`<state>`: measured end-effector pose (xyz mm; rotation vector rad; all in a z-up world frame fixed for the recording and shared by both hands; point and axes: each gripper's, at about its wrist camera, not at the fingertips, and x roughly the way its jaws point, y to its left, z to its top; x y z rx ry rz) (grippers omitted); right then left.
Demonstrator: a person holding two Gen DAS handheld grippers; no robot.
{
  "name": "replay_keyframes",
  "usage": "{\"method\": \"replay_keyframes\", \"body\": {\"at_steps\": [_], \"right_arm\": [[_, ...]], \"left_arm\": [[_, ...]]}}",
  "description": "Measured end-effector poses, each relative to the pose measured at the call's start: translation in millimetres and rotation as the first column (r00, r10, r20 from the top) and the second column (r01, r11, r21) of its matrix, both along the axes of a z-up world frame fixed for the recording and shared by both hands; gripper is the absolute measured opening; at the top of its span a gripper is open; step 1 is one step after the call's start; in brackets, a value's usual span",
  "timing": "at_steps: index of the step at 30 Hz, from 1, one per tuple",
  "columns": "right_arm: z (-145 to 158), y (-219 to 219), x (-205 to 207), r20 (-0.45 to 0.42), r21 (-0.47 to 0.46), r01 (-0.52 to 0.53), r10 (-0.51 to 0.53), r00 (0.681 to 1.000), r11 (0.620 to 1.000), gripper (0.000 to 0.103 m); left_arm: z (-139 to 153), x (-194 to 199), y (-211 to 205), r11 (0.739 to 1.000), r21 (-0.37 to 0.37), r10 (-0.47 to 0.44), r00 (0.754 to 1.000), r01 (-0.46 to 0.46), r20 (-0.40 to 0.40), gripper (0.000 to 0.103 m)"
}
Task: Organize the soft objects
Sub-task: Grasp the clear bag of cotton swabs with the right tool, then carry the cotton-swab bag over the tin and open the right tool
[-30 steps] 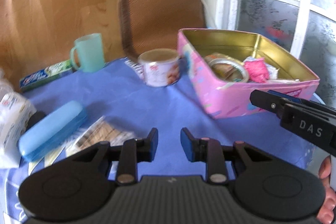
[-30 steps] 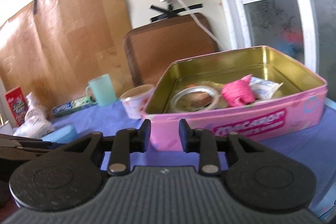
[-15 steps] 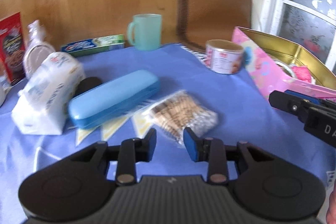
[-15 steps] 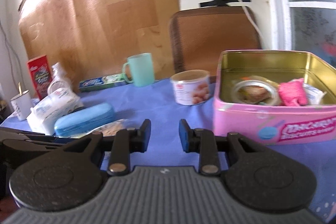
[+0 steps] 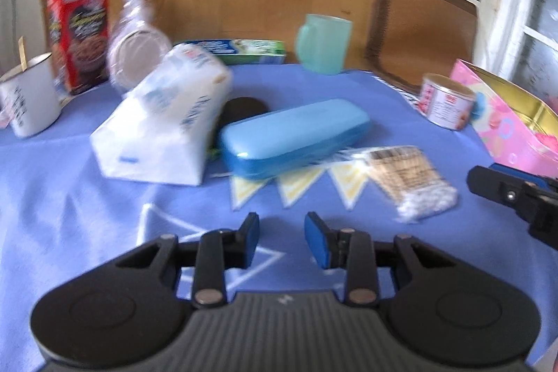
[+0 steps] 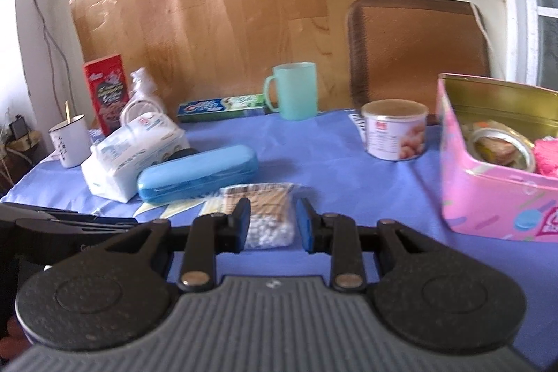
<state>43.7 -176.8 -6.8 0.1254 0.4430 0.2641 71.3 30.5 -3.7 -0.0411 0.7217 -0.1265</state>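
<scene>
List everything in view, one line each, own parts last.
tin: 1, pink, right edge, open, holding items
can: 1, white, left of tin
mug: 1, mint, table back
toothpaste box: 1, blue-green, left of mug
case: 1, blue, centre
swab bag: 1, clear, in front of case
tissue pack: 1, white, left of case
enamel cup: 1, white, far left
red box: 1, behind cup
chair: 1, brown, behind table
left gripper: open, empty
right gripper: open, empty, near swab bag
</scene>
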Motion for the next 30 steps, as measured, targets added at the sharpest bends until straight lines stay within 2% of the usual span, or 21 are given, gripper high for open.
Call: {"method": "replay_keyframes", "body": {"at_steps": [3,5,7,9,10,13,14,15,18,20,23,26,27,30], "right_arm": [[0.7,11.2,7.6,-0.003,-0.011,-0.038,0.038,0.999,0.999,0.034],[-1.2,15.2,14.8,-0.012,-0.018,-0.041,0.04,0.999,0.999,0.041],[-5.6,17.7,23.2,-0.034,-0.021,-0.047,0.046,0.998,0.999,0.059],[-12.2,20.0,33.1,-0.07,-0.033,-0.042,0.04,0.997,0.999,0.072],[-15.7,20.4,37.6,-0.09,-0.032,-0.043,0.04,0.995,0.999,0.076],[-27.3,17.4,49.3,-0.16,-0.028,-0.025,0.021,0.987,0.999,0.076],[-28.9,14.1,48.1,-0.151,-0.012,-0.027,0.025,0.988,1.0,0.074],[-27.9,12.6,46.6,-0.152,-0.013,-0.042,0.039,0.988,0.999,0.059],[-23.2,5.6,36.4,-0.141,0.009,-0.111,0.111,0.984,0.994,0.054],[-20.6,0.8,25.0,-0.121,0.026,-0.216,0.218,0.968,0.976,0.054],[-21.1,0.2,3.5,-0.123,-0.008,-0.408,0.404,0.907,0.913,0.056],[-23.6,-3.1,-19.3,-0.083,-0.136,-0.384,0.376,0.923,0.913,0.063],[-24.4,-6.8,-23.0,-0.075,-0.144,-0.367,0.36,0.93,0.919,0.069],[-26.3,-11.4,-26.7,-0.071,-0.131,-0.358,0.351,0.934,0.925,0.072]], "left_arm": [[-0.5,-0.4,13.7,0.999,-0.009,0.042,0.999,-0.042,0.021,0.031],[-2.1,-0.8,23.3,0.997,-0.037,0.063,0.998,-0.062,0.022,0.031],[-3.6,-2.4,27.7,0.996,-0.053,0.067,0.997,-0.066,0.031,0.031],[-5.4,-4.8,25.0,0.997,-0.035,0.066,0.997,-0.065,0.044,0.031],[-6.1,-5.8,22.9,0.998,-0.02,0.065,0.997,-0.064,0.05,0.031],[-6.1,-6.9,16.7,0.998,0.006,0.064,0.997,-0.064,0.051,0.033],[-5.3,-6.8,16.3,0.998,0.0,0.061,0.997,-0.061,0.047,0.033],[-4.7,-6.9,16.4,0.998,-0.01,0.058,0.997,-0.058,0.041,0.033],[-1.3,-6.4,14.7,0.998,-0.045,0.04,0.999,-0.039,0.017,0.033],[2.4,-5.7,11.9,0.996,-0.087,0.003,1.0,-0.003,0.001,0.033],[9.6,-5.7,3.2,0.982,-0.165,-0.095,0.995,0.091,-0.016,0.032],[13.9,-4.9,-4.0,0.963,-0.223,-0.159,0.987,0.15,-0.024,0.033],[13.8,-3.8,-5.9,0.957,-0.243,-0.17,0.985,0.157,-0.034,0.033],[12.4,-0.8,-13.5,0.952,-0.26,-0.182,0.982,0.161,-0.056,0.034]]}}
